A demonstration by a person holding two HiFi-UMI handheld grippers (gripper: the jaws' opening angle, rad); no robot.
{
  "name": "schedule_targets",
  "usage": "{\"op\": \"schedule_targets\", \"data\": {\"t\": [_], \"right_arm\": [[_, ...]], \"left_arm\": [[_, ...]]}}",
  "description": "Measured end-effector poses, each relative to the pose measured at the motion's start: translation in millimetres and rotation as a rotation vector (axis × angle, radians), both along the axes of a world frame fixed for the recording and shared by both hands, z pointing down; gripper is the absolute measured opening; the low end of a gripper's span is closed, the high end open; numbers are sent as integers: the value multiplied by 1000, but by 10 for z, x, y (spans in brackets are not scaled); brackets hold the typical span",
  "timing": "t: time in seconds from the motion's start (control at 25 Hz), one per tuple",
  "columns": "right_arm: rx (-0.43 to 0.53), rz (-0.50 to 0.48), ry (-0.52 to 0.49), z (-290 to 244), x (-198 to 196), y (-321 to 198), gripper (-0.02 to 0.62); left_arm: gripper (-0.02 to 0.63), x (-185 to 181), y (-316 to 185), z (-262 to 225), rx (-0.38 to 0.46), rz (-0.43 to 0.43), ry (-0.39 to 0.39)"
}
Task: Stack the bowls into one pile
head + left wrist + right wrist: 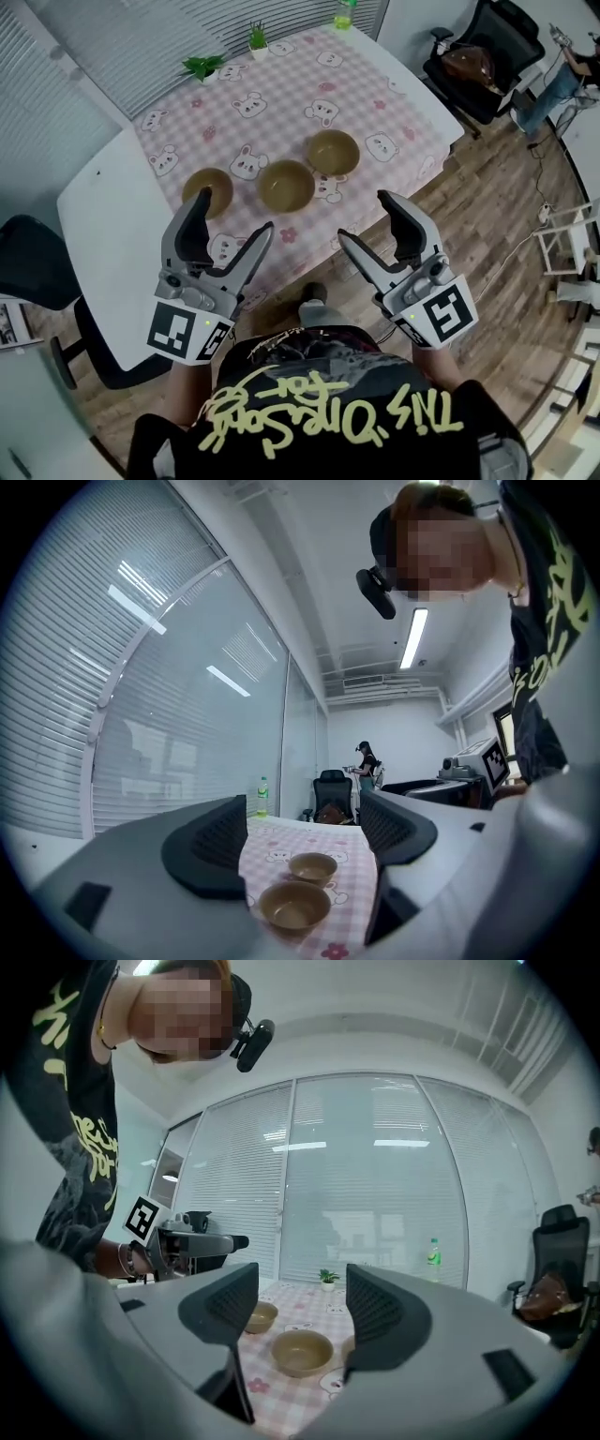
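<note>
Three tan bowls stand in a row on the pink checked tablecloth [281,103]: the left bowl [207,190], the middle bowl [286,185] and the right bowl [334,152]. Each stands alone. My left gripper [230,217] hovers open over the table's near edge, just short of the left bowl, with nothing between its jaws. My right gripper [367,220] is open and empty too, off the near edge below the right bowl. The left gripper view [305,832] frames the middle bowl [293,907] and right bowl [312,867]. In the right gripper view [292,1302] are the middle bowl [302,1352] and left bowl [260,1316].
Two small potted plants [202,66] [257,37] and a green bottle [344,13] stand along the table's far side. A bare white table top [103,216] adjoins on the left. Black office chairs [483,56] [37,267] stand nearby. A person [364,761] stands at the room's far end.
</note>
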State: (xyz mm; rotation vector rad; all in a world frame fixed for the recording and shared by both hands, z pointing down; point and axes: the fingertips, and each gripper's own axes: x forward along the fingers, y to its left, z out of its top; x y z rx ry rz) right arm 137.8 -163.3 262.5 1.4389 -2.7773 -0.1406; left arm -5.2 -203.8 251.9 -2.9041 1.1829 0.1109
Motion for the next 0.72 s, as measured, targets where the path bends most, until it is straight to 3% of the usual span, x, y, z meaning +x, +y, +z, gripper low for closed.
{"op": "schedule_targets", "data": {"t": [0.32,0.72], "right_arm": [[-18,-124,-1,22,-15,-297,275],[-53,-161,-11,218,-164,-381,291]], "left_arm": [[382,99,-164,47,-5,-61,-24],[393,65,-214,354,-78,28,-53]]}}
